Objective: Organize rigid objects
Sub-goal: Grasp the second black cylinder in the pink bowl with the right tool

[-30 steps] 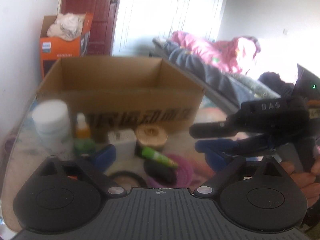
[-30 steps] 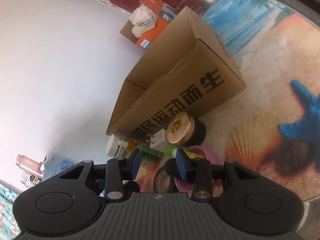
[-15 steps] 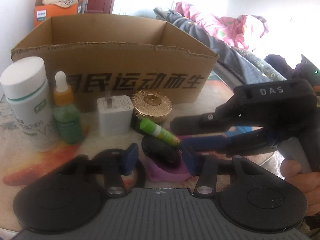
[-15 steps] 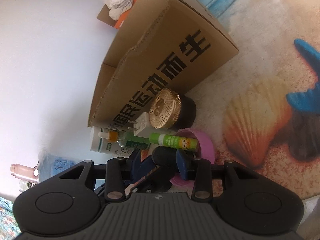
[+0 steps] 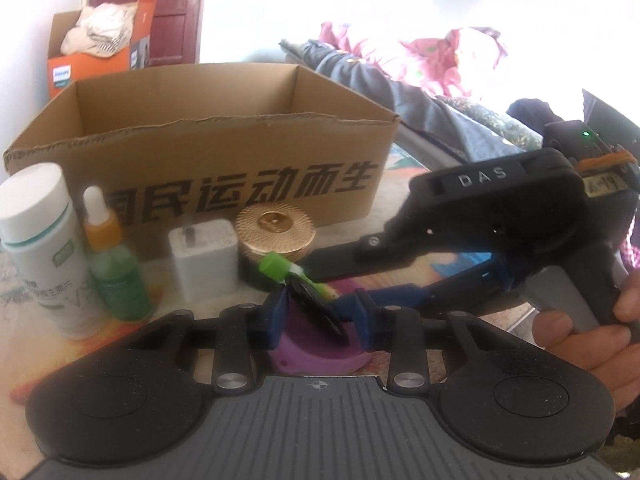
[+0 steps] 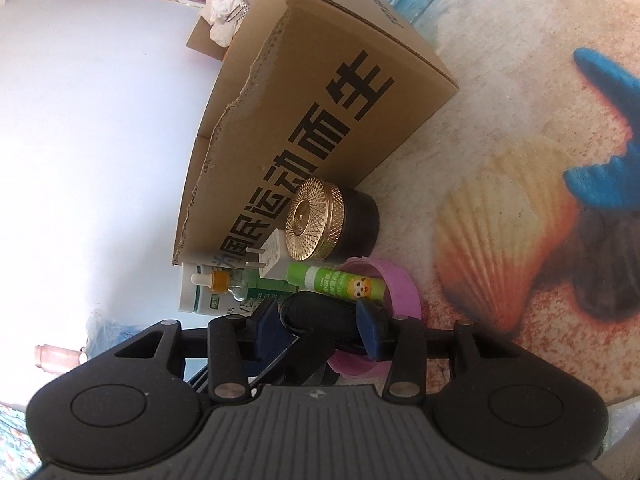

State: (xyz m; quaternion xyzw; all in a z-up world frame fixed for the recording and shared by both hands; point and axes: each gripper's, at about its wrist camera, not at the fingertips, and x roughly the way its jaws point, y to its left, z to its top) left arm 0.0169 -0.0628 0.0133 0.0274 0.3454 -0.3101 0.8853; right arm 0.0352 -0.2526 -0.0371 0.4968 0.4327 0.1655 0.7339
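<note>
A black oval object [image 5: 316, 306] stands tilted over a purple dish [image 5: 316, 358] on the printed mat. My left gripper [image 5: 320, 314] has its jaws closing, and its blue pads touch the object's two ends. My right gripper [image 5: 326, 280] reaches in from the right, rolled on its side. In the right wrist view the black object [image 6: 320, 312] lies between the right gripper [image 6: 318, 322] jaws, which are opening. A green glue stick [image 6: 336, 280] rests on the dish rim [image 6: 404, 284] just past the fingertips. An open cardboard box [image 5: 224, 152] stands behind.
In front of the box stand a white bottle [image 5: 40, 248], a green dropper bottle [image 5: 116, 276], a white charger [image 5: 204, 256] and a gold-lidded jar [image 5: 276, 228]. A hand [image 5: 580, 336] holds the right gripper. An orange box [image 5: 96, 52] stands behind; a bed with clothes [image 5: 400, 72] lies at the right.
The left jaws went from wide open to closing around the black object. That object lay flat in the dish and now stands tilted. The right gripper sank closer and its jaws widened a little.
</note>
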